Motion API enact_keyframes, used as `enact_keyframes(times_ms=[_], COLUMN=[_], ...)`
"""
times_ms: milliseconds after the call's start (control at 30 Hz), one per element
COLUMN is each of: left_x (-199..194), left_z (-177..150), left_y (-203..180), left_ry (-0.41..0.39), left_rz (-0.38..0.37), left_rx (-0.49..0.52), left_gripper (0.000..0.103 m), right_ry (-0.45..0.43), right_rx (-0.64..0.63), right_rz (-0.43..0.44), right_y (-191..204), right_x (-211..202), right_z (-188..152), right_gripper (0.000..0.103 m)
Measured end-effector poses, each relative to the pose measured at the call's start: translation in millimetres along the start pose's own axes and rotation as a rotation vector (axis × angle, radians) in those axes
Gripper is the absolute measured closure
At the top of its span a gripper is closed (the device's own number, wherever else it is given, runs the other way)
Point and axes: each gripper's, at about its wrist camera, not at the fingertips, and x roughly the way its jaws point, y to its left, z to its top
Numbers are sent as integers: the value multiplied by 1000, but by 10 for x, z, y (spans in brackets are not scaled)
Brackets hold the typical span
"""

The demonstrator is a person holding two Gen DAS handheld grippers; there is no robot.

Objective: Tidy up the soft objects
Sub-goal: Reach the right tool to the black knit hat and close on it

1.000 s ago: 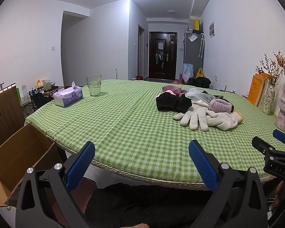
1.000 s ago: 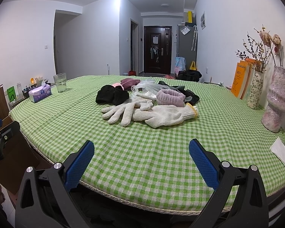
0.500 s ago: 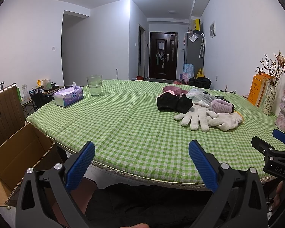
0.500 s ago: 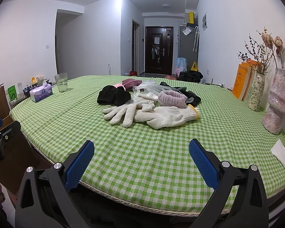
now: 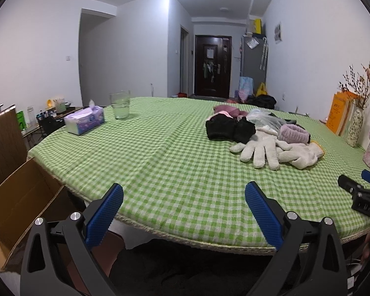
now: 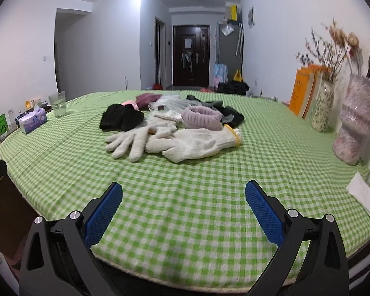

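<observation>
A heap of soft things lies on the green checked tablecloth (image 6: 209, 185): two white knit gloves (image 6: 175, 140) (image 5: 266, 149), a black knit piece (image 6: 120, 120) (image 5: 229, 128), a lilac fuzzy band (image 6: 201, 118) (image 5: 293, 133), a maroon and pink item (image 6: 146, 98), a clear plastic bag (image 6: 170, 102) and dark cloth (image 6: 230, 114). My right gripper (image 6: 183, 213) is open over the table's near edge, short of the gloves. My left gripper (image 5: 183, 213) is open at the near edge, left of the heap. Nothing is between either pair of blue pads.
A tissue box (image 5: 84, 120) and a glass of water (image 5: 120, 104) stand at the far left. Vases with dried flowers (image 6: 357, 125), orange books (image 6: 305, 91), a folded napkin (image 6: 363, 196) and a small jar line the right side. An open cardboard box (image 5: 17, 212) sits below the left edge.
Both grippers have moved forward toward the table; the right one has advanced further and now hangs over the cloth, nearer the gloves. Both stay open.
</observation>
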Motion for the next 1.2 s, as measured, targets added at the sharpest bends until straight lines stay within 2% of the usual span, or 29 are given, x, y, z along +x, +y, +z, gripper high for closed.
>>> enact_keyframes(times_ms=[133,300,400,467,533,667,767,800,867,933,1067,1200], left_x=[172,420,559,699,854,1088,1291,1356,1444,1546,1752,1950], left_z=[104,283,400,491,578,737,865,904,959,1020,1124,1217], left_y=[-99,-215,-272,-309,-365,-406,-343,-305,-229,-173,-59,-58], left_ry=[-17,-27,-33,-3,34,27,50,61,63,61,83,83], left_rz=[12,-5,-2,-43,-53,-42,-26,-18,-8,-2,-26,-37], left_rx=[45,48,35,26,48,88,76,68,52,49,47,67], left_gripper=[7,7,7,7,7,7,7,7,7,7,7,7], right_ry=[67,92,96,70,27,74,148,159,183,202,258,325], right_rx=[11,33,71,83,86,6,15,7,-28,-50,-116,-153], right_rz=[-30,-31,4,35,58,151,217,235,273,315,379,382], right_y=[-149,-294,-407,-455,-474,-332,-164,-97,100,294,727,1000], right_x=[254,438,543,618,666,871,1132,1210,1412,1597,2074,2538], right_z=[150,345,470,539,585,721,865,906,1023,1105,1306,1348], right_gripper=[7,7,7,7,7,7,8,10,39,46,47,47])
